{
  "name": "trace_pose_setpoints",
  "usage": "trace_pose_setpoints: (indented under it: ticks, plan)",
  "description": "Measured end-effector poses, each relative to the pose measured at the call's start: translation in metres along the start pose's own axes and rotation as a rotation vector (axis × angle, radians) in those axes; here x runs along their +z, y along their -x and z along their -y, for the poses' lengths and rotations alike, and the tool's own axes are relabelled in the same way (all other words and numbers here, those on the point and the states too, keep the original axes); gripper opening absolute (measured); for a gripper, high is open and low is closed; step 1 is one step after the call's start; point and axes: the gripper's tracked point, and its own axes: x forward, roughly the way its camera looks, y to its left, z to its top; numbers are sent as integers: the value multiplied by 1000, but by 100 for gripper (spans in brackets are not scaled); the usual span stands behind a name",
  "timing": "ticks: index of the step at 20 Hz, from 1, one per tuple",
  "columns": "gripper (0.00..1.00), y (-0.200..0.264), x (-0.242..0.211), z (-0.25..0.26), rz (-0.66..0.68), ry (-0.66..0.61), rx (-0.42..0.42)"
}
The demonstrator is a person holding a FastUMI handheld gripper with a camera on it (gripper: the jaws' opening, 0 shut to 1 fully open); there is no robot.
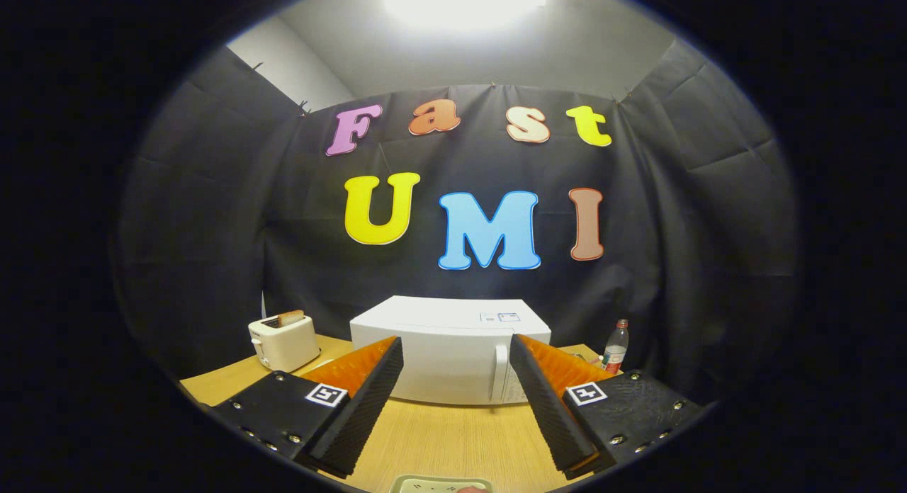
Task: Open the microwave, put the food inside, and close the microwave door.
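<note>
A white microwave (449, 348) stands on the wooden table (446, 436) with its door shut, its handle (500, 372) running upright near the right side of the front. My gripper (457, 346) is open, held well back from the microwave, which shows in the gap beyond the fingers. Nothing is between the fingers. A pale green plate (439, 484) with a bit of food (470, 489) on it lies on the table close below the gripper, mostly cut off.
A white toaster (283, 341) with a slice of toast (290, 317) sticking up stands to the left of the microwave. A plastic bottle with a red cap (616, 346) stands to its right, near the booth wall. Bare table lies between the plate and the microwave.
</note>
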Motion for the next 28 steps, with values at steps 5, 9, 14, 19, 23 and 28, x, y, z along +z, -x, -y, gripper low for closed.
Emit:
trace_pose_setpoints:
  ticks: [5, 9, 14, 19, 23, 28]
  plan:
    - [97, 1, 14, -5, 29, 7, 2]
    - [97, 1, 22, -5, 46, 1, -4]
    - [97, 4, 18, -3, 32, -6, -4]
    - [97, 14, 11, -7, 34, -8, -1]
    - [97, 18, 13, -11, 38, -9, 6]
    - [97, 20, 20, -14, 50, -13, 9]
